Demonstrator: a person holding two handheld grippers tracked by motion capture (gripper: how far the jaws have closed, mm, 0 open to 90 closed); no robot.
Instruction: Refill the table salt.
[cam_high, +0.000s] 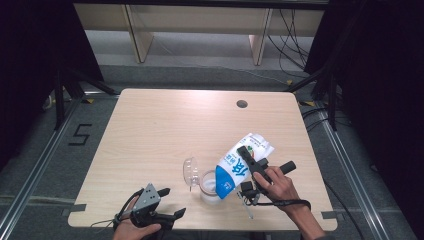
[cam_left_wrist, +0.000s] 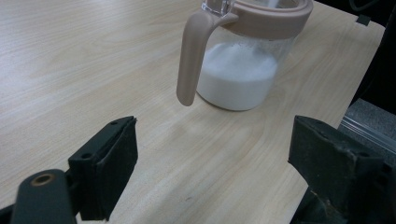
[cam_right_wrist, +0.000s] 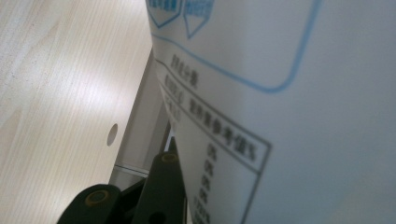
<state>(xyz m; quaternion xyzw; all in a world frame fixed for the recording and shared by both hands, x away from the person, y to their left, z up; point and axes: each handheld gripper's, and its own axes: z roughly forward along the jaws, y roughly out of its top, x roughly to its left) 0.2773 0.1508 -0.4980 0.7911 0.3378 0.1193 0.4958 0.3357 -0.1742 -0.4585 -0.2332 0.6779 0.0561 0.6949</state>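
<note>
- right gripper: clamped on the milk carton, jaws across its body. Carton is tipped hard, top end down-left over the pitcher, base up and to the far right.
- In the right gripper view the carton side sits right against the lens, printed label and blue outline visible; one black jaw presses flat on its left face.
- pitcher: clear, stands upright on the table near the front edge, slightly right of centre. Its lid is flipped open to the left.
- Left gripper view: pitcher has a beige rim and handle, handle pointing toward the camera, white milk filling roughly the lower half.
- left gripper: at the near left edge of the table, held in the person's hand, jaws spread wide with nothing between them. Well apart from the pitcher, which lies ahead of it, to its right on the table.
- Round cable hole in the table at the far right side.
</note>
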